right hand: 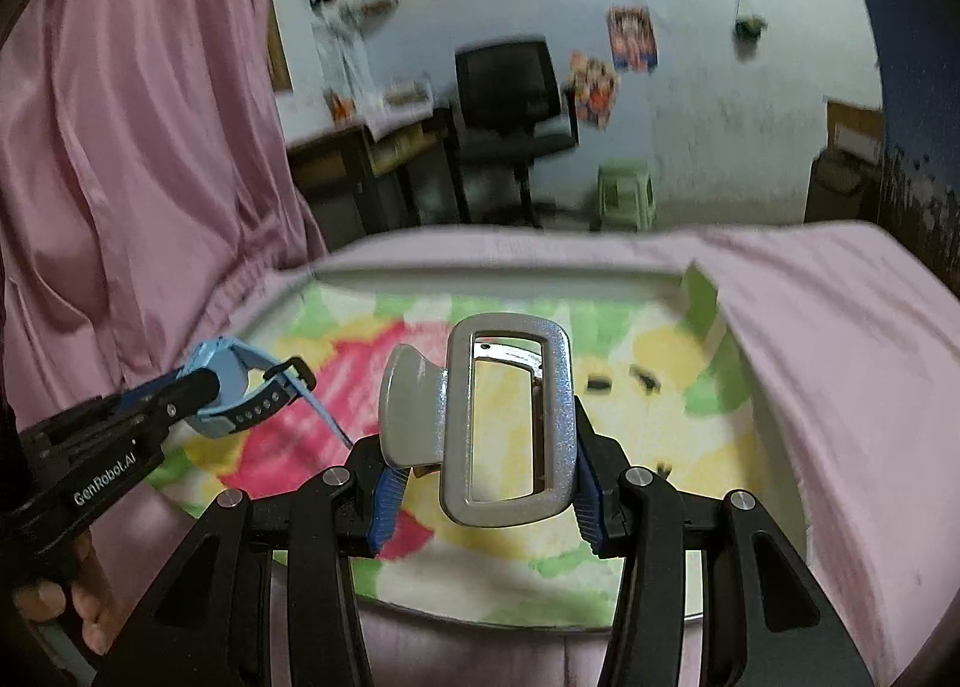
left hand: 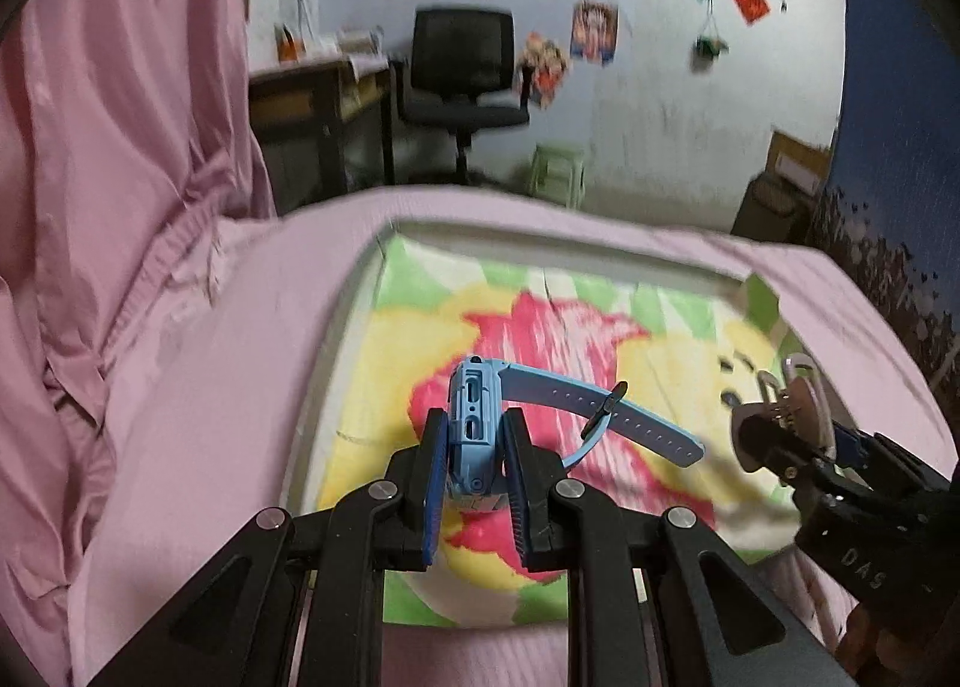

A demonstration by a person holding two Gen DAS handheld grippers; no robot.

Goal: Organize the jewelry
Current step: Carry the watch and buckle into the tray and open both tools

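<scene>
A bed draped in pink sheet (left hand: 198, 363) fills the scene, and on it lies a shallow tray (right hand: 774, 423) with pale walls and a bright cartoon print in green, yellow and red. Both hand-held grippers hover over the tray, each carrying one piece.

The right gripper (right hand: 480, 483) grasps a silver hair claw clip (right hand: 510, 423), its jaws part-way apart and pressed against the clip's lower sides; the clip stands upright above the printed floor of the tray. The hold sits low on a smooth, rounded metallic frame, so the clip could pivot or slide out if it is tipped sharply during the set-down.

The left gripper (left hand: 474, 483) is clenched narrowly on the case of a light blue wristwatch (left hand: 474, 423), held on edge above the left part of the tray, with the strap (left hand: 606, 405) trailing free to the right toward the other tool. That loose strap looks the likeliest trouble: it could snag on the clip or on the neighbouring fingers if the two tools close in.

The surroundings are smeared by motion blur, so a hurried release risks either piece bouncing off the tray onto the soft sheet, where it could roll into the folds.
</scene>
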